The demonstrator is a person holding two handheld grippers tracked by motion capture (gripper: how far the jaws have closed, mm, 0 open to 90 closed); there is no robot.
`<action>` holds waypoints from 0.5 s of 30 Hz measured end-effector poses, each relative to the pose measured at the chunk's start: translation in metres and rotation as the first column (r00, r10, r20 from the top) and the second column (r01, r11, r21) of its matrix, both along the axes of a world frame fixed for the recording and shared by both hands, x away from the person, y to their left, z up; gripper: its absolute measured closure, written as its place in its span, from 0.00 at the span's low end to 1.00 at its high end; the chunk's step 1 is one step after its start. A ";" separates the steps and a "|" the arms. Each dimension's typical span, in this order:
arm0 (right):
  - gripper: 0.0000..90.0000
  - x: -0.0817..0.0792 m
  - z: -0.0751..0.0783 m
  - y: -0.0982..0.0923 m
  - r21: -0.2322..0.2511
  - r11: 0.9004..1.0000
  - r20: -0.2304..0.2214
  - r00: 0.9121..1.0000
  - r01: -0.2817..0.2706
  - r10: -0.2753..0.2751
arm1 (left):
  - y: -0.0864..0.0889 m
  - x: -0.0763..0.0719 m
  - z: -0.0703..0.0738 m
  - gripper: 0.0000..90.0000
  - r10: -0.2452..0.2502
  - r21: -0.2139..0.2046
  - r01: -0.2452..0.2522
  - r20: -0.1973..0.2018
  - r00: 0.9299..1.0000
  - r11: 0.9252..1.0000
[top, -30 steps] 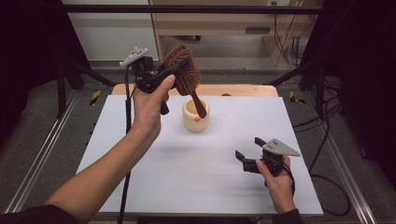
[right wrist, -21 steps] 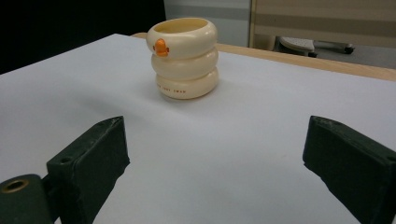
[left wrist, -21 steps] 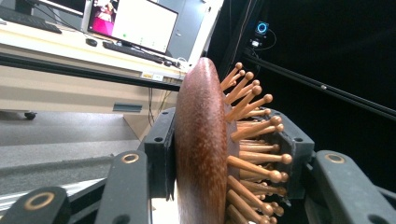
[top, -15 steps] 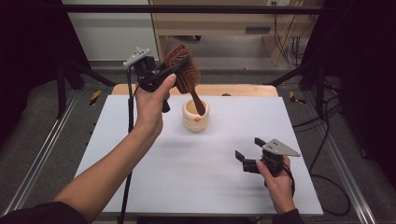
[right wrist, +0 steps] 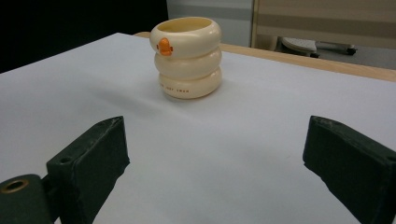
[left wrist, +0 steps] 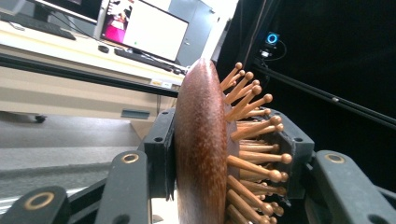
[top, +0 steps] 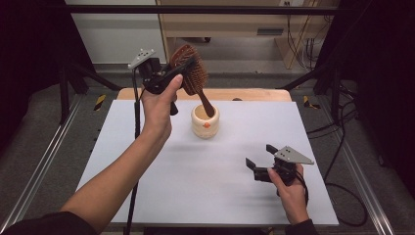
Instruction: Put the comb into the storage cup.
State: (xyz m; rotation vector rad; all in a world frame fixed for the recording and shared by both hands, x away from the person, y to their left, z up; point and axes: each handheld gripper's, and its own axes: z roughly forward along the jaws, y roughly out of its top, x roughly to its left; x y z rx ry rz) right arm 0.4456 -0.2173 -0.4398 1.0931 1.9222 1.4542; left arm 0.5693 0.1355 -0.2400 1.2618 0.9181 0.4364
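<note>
Gripping the hairbrush [top: 190,71] as before, left hand-held gripper [top: 171,78] barely shifted; right hand-held gripper [top: 258,167] open, unmoved.

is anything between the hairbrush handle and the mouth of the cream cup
Nothing visible. The left gripper is shut on the hairbrush by its head, and the handle tip hangs right at the open mouth of the cream cup. The right gripper rests open, off to the side.
</note>
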 end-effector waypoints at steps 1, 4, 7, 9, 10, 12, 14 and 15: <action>0.08 0.000 0.000 0.000 0.002 1.000 0.001 1.000 -0.001 0.001 | 0.000 0.001 0.000 0.56 0.005 0.002 -0.005 0.000 1.000 1.000; 0.08 0.000 0.000 -0.001 0.000 1.000 0.003 1.000 -0.003 0.003 | 0.001 0.003 -0.001 0.56 0.016 0.000 -0.016 -0.001 1.000 1.000; 0.08 0.000 0.001 -0.002 0.001 1.000 0.003 1.000 -0.003 0.003 | 0.001 0.005 -0.003 0.56 0.023 -0.005 -0.023 -0.004 1.000 1.000; 0.08 0.000 0.001 -0.003 0.000 1.000 0.005 1.000 -0.003 0.003 | 0.000 0.006 -0.004 0.56 0.027 -0.005 -0.027 -0.004 1.000 1.000; 0.08 0.000 0.001 -0.003 0.001 1.000 0.005 1.000 -0.003 0.003 | -0.001 0.007 -0.005 0.56 0.030 -0.002 -0.030 -0.002 1.000 1.000; 0.08 -0.001 0.001 -0.003 0.001 1.000 0.006 1.000 -0.003 0.003 | -0.002 0.008 -0.006 0.56 0.033 0.004 -0.033 0.001 0.999 0.999; 0.08 -0.001 0.001 -0.003 0.002 1.000 0.008 1.000 -0.004 0.004 | -0.003 0.009 -0.007 0.56 0.038 0.006 -0.038 0.005 0.999 0.999; 0.08 -0.001 0.001 -0.003 0.003 1.000 0.008 1.000 -0.003 0.003 | -0.003 0.009 -0.007 0.56 0.039 0.007 -0.039 0.006 0.999 0.999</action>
